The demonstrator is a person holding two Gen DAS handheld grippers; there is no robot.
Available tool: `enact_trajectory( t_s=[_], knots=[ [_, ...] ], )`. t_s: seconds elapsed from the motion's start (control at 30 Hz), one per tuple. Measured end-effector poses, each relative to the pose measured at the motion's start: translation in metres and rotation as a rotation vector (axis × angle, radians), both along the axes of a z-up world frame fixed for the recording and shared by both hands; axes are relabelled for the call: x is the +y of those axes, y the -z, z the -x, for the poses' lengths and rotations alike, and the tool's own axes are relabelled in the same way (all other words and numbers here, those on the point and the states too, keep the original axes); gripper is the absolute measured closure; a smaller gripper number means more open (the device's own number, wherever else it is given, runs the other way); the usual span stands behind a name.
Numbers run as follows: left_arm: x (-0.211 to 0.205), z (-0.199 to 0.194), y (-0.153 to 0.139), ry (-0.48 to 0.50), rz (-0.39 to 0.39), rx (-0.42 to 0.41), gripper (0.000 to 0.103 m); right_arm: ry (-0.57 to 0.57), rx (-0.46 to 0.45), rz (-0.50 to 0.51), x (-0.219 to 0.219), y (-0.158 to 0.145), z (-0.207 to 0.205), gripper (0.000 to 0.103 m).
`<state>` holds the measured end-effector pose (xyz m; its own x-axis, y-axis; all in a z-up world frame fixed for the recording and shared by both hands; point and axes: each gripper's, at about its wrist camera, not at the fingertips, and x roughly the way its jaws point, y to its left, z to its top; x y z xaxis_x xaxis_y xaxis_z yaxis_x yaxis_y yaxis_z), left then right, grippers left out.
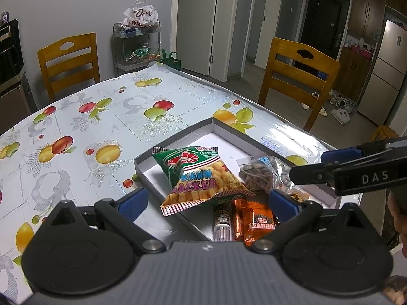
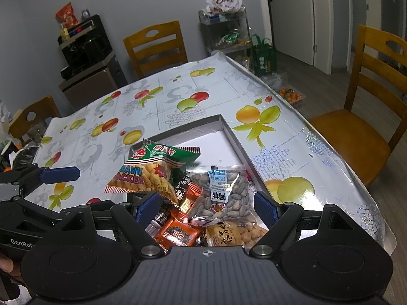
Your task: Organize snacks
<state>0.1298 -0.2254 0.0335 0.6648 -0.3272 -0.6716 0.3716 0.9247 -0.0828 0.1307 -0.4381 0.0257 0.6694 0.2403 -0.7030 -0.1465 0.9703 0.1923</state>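
The snacks lie heaped in the near end of a shallow grey box [image 2: 230, 129] on the desk [image 2: 157, 106], straight ahead of and just below both our tongs. On top sits the prawn cracker bag [image 2: 150, 172], tilted over the box's left wall; beside it to the right lies a clear pack of seeds [image 2: 223, 193], with an orange packet [image 2: 178, 233] and a peanut pack [image 2: 239, 233] nearest us. The far half of the box is bare white floor.

Our right tongs [image 2: 207, 207] stand released, wide apart over the seeds and orange packet, touching nothing. Our left tongs [image 1: 207, 200] are likewise spread and empty, their tips either side of the cracker bag's lower edge.

We judge that we are between picks: the pile is gathered but unsorted. The next move calls for lowering one pair onto a single top packet, likely the cracker bag, pinching its crimped edge without dragging its neighbours, and laying it flat in the empty far half.
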Motion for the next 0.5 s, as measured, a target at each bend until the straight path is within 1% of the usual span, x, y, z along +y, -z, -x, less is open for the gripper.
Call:
enact_trajectory(
  t_s=[0.5],
  knots=[
    [-0.0019, 0.0004, 0.0010, 0.001, -0.004, 0.005, 0.001, 0.000, 0.001, -0.001, -0.0015, -0.0003, 0.0005, 0.022]
  ],
)
